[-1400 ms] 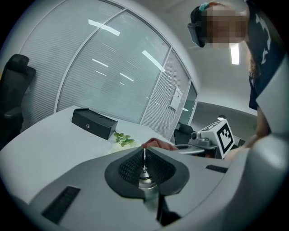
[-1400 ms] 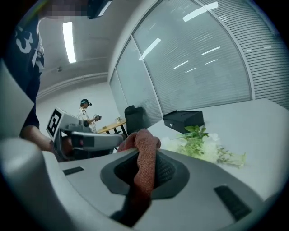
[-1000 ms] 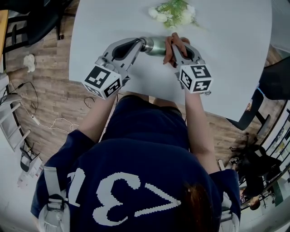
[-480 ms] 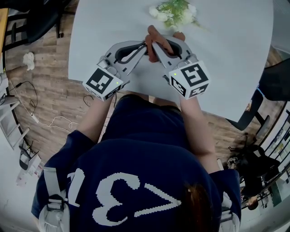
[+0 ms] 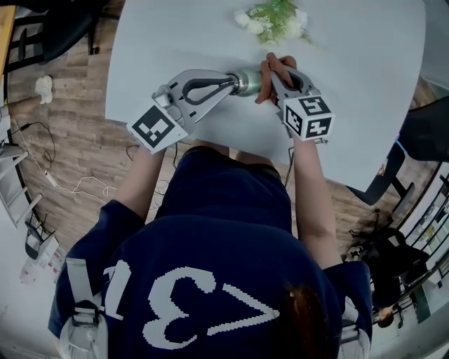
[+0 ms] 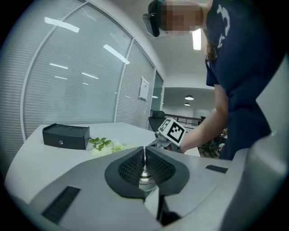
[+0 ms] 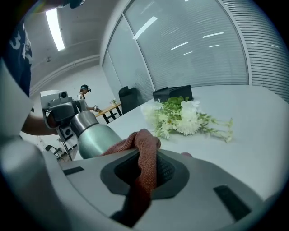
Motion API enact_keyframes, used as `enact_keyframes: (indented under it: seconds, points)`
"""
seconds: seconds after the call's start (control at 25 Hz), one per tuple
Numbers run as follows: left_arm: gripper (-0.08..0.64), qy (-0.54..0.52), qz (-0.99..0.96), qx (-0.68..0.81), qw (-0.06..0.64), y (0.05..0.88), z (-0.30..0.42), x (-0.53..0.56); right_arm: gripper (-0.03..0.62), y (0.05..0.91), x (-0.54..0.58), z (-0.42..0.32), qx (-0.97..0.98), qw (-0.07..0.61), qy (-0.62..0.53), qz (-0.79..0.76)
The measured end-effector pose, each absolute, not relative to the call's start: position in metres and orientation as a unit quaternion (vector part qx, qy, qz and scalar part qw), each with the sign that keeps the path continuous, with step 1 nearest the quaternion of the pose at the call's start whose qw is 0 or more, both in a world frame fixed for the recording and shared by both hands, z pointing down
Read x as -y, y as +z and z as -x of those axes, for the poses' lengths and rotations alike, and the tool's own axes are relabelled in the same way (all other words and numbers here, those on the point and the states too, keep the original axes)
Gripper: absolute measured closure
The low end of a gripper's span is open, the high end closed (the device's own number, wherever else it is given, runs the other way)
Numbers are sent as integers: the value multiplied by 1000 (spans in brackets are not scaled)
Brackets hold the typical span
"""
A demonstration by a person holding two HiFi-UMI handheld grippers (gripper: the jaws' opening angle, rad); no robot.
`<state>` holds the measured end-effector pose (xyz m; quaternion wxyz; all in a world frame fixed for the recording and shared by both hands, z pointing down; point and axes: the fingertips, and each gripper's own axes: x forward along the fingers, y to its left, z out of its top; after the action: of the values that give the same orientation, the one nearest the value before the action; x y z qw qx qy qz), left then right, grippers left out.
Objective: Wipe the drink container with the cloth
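- The left gripper (image 6: 144,155) is clamped nearly shut on the slim metal top of the drink container (image 5: 247,82). Gripping by that end probably serves to steady the container while leaving its body bare for wiping.
- The drink container lies roughly level between the two grippers, over the near part of the white table (image 5: 175,35). Its grey-green body points toward the right. I cannot tell whether it rests on the tabletop.
- The reddish-brown cloth (image 7: 146,146) is bunched against the body's right-hand end and touches it.
- The right gripper (image 5: 279,76) is closed on the cloth, with a fold standing up between its pads. Pinching it this way likely lets the hand push the fabric along the metal.
- The flowers (image 5: 273,19) lie farther back, apart from the work.
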<state>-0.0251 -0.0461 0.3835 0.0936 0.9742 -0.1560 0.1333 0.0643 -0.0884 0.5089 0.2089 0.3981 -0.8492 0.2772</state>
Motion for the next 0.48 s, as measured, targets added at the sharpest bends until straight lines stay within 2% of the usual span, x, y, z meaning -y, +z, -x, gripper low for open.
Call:
enact_keyframes:
  seconds: [0.28, 0.48]
  points:
    - [534, 141, -983, 99, 70, 381, 9, 32, 535, 426, 83, -9, 911, 106, 288, -275]
    - [534, 142, -984, 87, 59, 381, 10, 28, 535, 406, 74, 19, 941, 125, 237, -206]
